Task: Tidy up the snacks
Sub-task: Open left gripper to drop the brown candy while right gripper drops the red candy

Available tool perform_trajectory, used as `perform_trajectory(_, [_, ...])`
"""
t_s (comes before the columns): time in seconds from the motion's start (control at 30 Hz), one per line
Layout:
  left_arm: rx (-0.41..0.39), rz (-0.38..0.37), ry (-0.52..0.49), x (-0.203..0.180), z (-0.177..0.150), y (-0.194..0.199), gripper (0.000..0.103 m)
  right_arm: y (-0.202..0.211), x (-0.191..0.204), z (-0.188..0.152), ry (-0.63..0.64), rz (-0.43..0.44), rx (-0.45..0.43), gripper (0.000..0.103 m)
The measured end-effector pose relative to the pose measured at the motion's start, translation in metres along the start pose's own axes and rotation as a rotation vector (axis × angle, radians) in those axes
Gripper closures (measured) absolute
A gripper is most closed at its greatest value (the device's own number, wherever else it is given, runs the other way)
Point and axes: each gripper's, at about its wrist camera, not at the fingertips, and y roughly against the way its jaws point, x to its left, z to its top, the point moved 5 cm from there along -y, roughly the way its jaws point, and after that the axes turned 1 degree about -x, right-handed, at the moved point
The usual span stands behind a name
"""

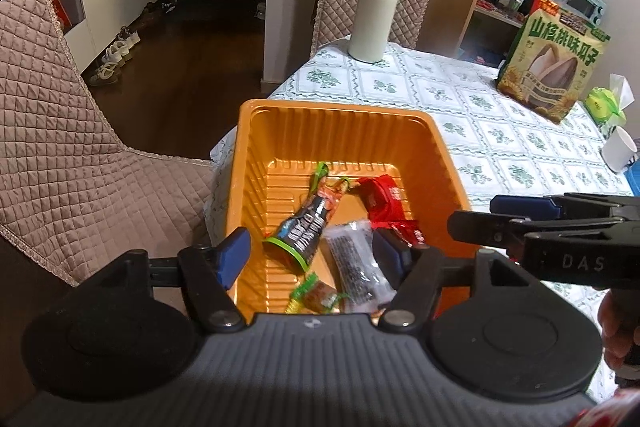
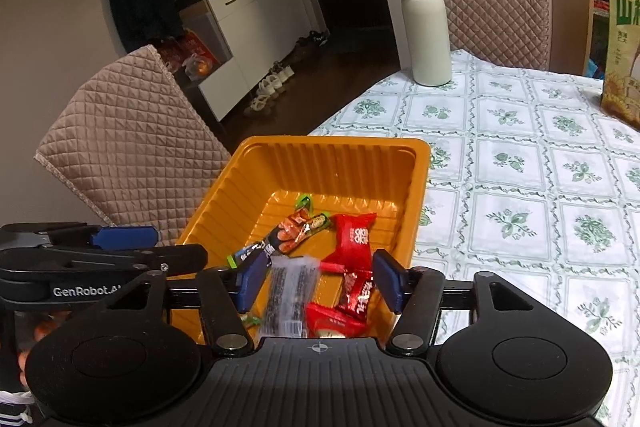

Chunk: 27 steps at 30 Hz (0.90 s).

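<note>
An orange plastic tray (image 1: pixel 336 125) (image 2: pixel 332 151) sits at the near left corner of the table. Several wrapped snacks lie in it: a black and green packet (image 1: pixel 304 233) (image 2: pixel 280 241), a clear dark packet (image 1: pixel 356 259) (image 2: pixel 290 297), red packets (image 1: pixel 380 201) (image 2: pixel 354 237) and a small green one (image 1: pixel 316 295). My left gripper (image 1: pixel 314 253) hovers open over the tray's near end, empty. My right gripper (image 2: pixel 318 281) is open and empty above the tray too; it also shows in the left wrist view (image 1: pixel 520 215) at the right.
A cream flask (image 1: pixel 374 11) (image 2: pixel 424 27) stands at the table's far edge. A large green seed bag (image 1: pixel 554 67) (image 2: pixel 624 39), a tissue pack (image 1: pixel 604 103) and a white cup (image 1: pixel 618 149) are at the right. Quilted chairs (image 1: pixel 72 131) (image 2: pixel 132 131) stand around the table.
</note>
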Motion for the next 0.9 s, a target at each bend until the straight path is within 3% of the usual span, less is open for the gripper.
perform_trajectory(0.33, [-0.012,-0.012,-0.001,-0.018,-0.022,0.03,0.035,0.034,-0.005,-0.019,-0.011,-0.011,-0.012,0.031])
perform_trajectory(0.9, [0.015,-0.001,0.017,-0.066,-0.076,0.062,0.034,0.094,-0.027,-0.067,-0.005,0.008,0.013,0.03])
